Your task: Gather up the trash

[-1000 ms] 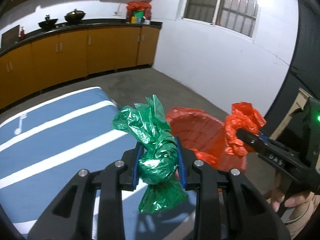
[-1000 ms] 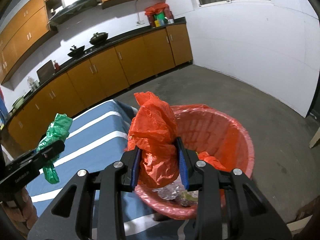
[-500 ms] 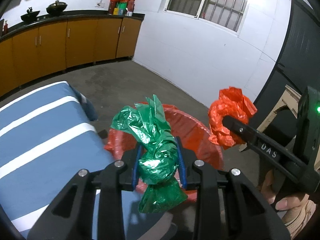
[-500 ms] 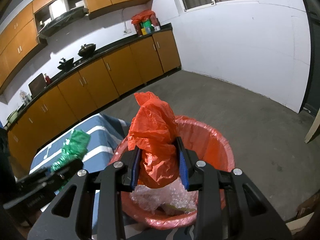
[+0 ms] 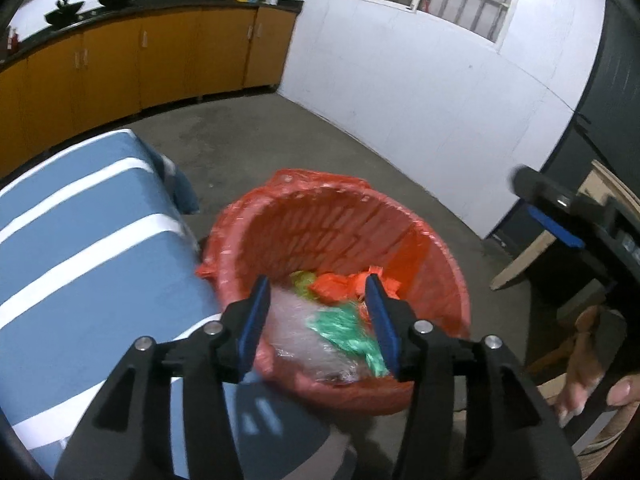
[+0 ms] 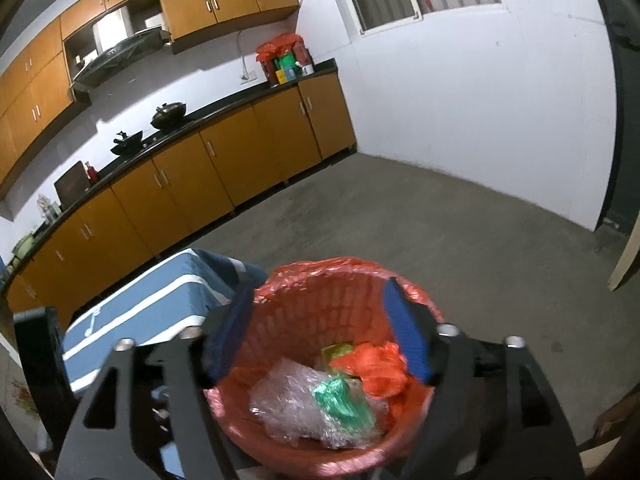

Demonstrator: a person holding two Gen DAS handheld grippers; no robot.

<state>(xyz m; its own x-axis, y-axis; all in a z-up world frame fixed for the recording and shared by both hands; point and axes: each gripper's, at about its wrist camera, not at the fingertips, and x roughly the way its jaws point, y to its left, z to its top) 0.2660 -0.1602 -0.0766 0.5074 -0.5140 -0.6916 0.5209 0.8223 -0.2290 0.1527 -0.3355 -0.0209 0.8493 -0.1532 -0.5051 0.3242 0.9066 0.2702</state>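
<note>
Left wrist view: the left hand-held gripper no longer pinches the green bag; jaws opening, empty, one green bag lying in the red bin.

Right wrist view: the right hand-held gripper has let go too, jaws opening, empty; one orange bag sits in the bin beside the green one.

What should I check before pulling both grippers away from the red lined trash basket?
1. Left gripper empty, jaws opening: ok.
2. Right gripper empty, jaws opening: ok.
3. Crumpled green plastic bag inside the red lined trash basket: ok.
4. Crumpled red plastic bag inside the basket: ok.
5. Nothing draped over the basket rim except its liner: ok.
6. More trash left on the blue striped table: cannot tell, only partly in view.
</note>
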